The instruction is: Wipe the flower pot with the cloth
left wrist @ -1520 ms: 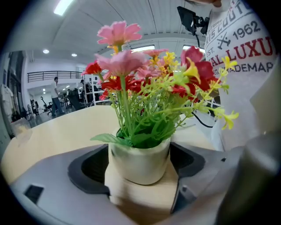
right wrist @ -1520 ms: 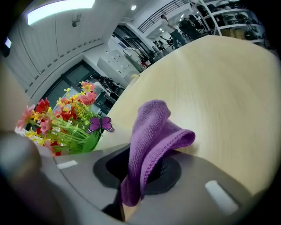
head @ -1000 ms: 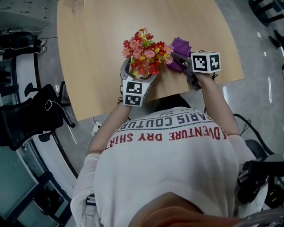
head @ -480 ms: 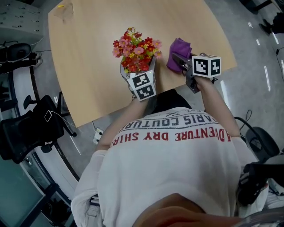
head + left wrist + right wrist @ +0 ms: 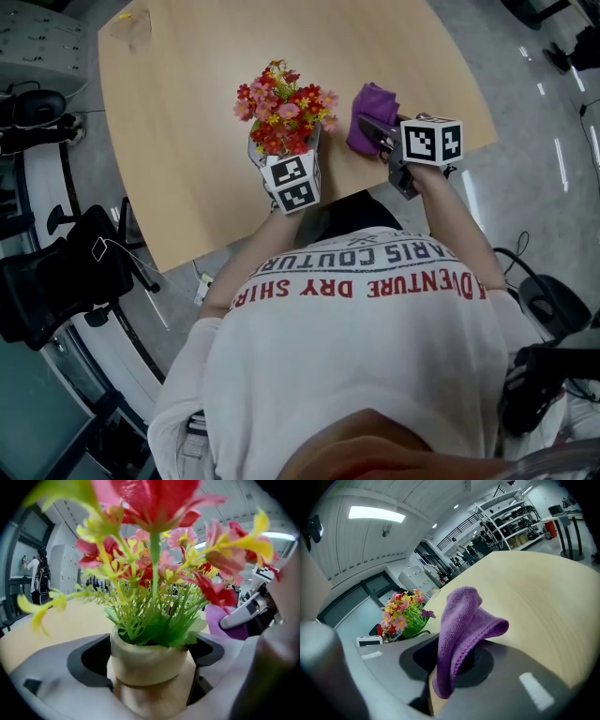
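A small tan flower pot [image 5: 147, 660] holds red, pink and yellow artificial flowers [image 5: 283, 108]. My left gripper [image 5: 279, 155] is shut on the pot, its jaws pressed against both sides of it near the table's front edge. In the head view the blooms hide the pot. To its right my right gripper [image 5: 377, 133] is shut on a purple cloth [image 5: 369, 105], which bunches up between the jaws [image 5: 461, 634] over the tabletop. The cloth stands a little apart from the flowers, not touching them.
The light wooden table [image 5: 187, 112] stretches away behind the pot. A black office chair [image 5: 61, 272] stands on the grey floor at the left, beside a curved white desk edge [image 5: 47, 169]. Shelving racks [image 5: 511, 522] line the far room.
The left gripper has drawn the flower pot left and a little nearer the table's front edge. The right gripper with the cloth has kept its place beside it.
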The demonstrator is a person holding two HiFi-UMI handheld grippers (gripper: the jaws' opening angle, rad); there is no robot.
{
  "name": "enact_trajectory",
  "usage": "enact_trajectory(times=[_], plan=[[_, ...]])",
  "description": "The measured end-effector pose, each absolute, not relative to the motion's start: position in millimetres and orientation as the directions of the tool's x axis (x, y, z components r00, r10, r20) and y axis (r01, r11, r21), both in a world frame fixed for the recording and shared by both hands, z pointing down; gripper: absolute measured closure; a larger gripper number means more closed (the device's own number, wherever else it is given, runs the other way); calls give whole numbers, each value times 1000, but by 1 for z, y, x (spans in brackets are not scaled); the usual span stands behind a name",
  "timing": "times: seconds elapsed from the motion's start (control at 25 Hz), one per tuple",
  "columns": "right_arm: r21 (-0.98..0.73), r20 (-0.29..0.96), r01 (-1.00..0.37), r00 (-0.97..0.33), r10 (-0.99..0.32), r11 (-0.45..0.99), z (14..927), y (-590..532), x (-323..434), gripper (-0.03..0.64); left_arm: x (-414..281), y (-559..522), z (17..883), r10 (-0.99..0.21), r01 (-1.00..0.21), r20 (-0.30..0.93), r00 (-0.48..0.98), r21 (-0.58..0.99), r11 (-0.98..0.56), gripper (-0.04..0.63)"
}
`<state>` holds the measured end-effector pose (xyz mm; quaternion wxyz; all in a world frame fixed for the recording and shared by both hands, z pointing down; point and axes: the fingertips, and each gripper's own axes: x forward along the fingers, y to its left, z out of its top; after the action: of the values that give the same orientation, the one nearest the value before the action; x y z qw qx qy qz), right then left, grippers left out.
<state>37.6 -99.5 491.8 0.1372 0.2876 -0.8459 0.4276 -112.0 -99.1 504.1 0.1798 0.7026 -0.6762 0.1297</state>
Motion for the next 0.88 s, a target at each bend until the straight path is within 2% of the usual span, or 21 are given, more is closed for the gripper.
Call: enact_trajectory(times=[0.24, 0.48, 0.72, 0.88], plan=[[-674, 455, -544, -839, -300, 499, 482, -99, 15, 572, -108, -93, 498, -877, -969, 415, 244, 82, -232, 69], [-723, 416, -434, -895, -163, 537, 474, -100, -14, 572, -102, -84, 496, -778, -872, 418, 470, 84, -482, 71], [-734, 387, -347, -920, -59, 583, 466, -112, -27, 571, -103, -86, 501, -668, -768, 437, 602, 86, -635, 71], [-738, 388, -311, -922, 0, 598, 466, -117, -30, 571, -101, -89, 501, -626, -727, 444, 641, 88, -681, 71]])
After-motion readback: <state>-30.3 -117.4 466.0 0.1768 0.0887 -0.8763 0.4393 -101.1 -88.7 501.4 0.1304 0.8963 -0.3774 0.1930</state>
